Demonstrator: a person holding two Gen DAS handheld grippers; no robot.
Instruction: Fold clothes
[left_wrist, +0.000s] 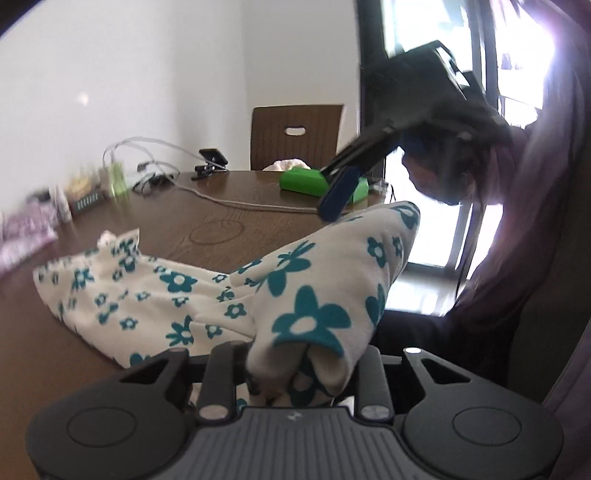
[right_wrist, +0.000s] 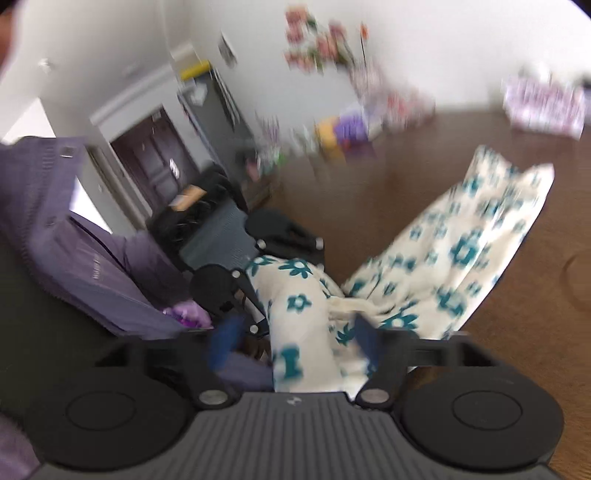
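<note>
Fingers of left gripper (left_wrist: 295, 373) clamped on white fleece garment with teal flowers (left_wrist: 177, 295); right gripper (right_wrist: 295, 343) fingers spread, fabric between, not pinched. Garment partly lifted off brown wooden surface (left_wrist: 207, 221). Fold barely begun; flattening, remaining folds outstanding.

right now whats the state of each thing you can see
floral garment: partly spread on the table, one end lifted and bunched
left gripper: shut on the floral garment
right gripper: open, garment between its fingers, not pinched
wooden table: cluttered along the far edge
green box: resting on the table
chair: upright behind the table
</note>
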